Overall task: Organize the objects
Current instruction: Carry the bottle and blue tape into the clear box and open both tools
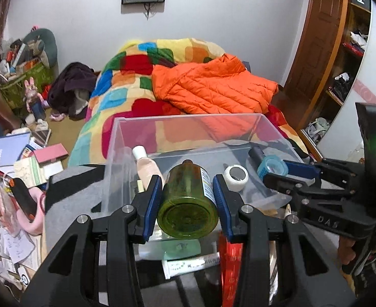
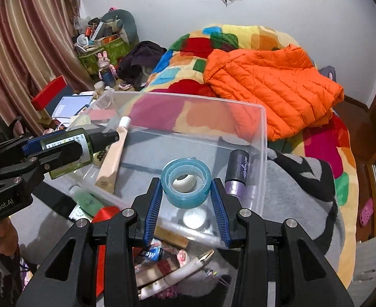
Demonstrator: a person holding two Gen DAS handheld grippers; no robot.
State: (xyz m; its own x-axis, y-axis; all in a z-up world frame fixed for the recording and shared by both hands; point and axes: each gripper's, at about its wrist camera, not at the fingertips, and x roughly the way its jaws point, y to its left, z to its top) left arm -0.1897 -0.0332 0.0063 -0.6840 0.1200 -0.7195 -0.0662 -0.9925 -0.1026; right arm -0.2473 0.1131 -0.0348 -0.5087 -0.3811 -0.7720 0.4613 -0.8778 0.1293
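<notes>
1. The left claw (image 1: 187, 199) is closed to a medium gap on a green bottle (image 1: 188, 202), clamped sideways above the near left edge of the clear bin (image 1: 188, 120).
2. The right claw (image 2: 186, 192) grips a blue tape roll (image 2: 186, 182) over the bin's near right part.
3. Inside the bin lie a pink tube (image 2: 113, 158), a white tape roll (image 1: 236, 177) and a purple bottle (image 2: 236, 174).
4. The bin rests on a grey blanket (image 2: 298, 186).
</notes>
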